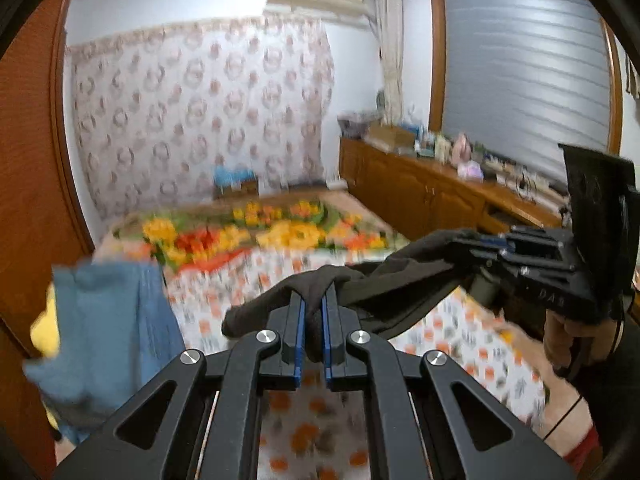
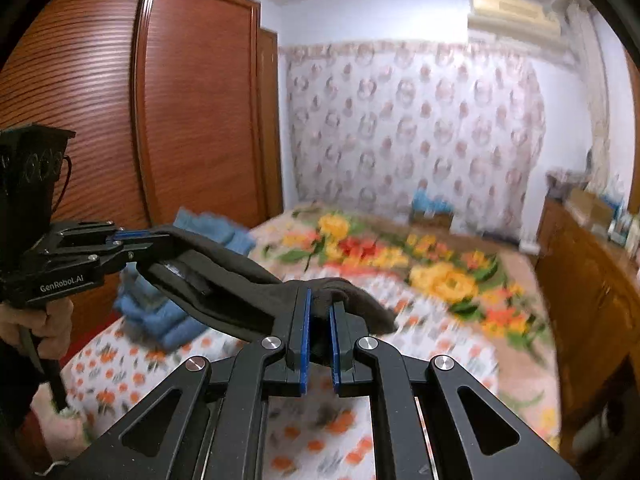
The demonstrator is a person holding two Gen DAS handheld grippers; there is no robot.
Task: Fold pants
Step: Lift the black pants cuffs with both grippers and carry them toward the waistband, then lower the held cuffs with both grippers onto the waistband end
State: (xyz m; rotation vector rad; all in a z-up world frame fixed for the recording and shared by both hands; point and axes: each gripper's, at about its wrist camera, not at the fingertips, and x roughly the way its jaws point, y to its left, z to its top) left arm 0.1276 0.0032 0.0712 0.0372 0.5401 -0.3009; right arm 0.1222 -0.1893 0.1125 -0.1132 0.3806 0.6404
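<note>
Both claws clamp black pants (image 1: 400, 276): left gripper (image 1: 314, 312) & right gripper (image 2: 320, 316), cloth slung betw. them above bed (image 1: 460, 328).

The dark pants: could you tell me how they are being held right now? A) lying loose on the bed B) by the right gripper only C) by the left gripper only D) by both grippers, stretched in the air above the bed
D: the left gripper and the right gripper each clamp the dark pants, which hang between them above the bed.
</note>
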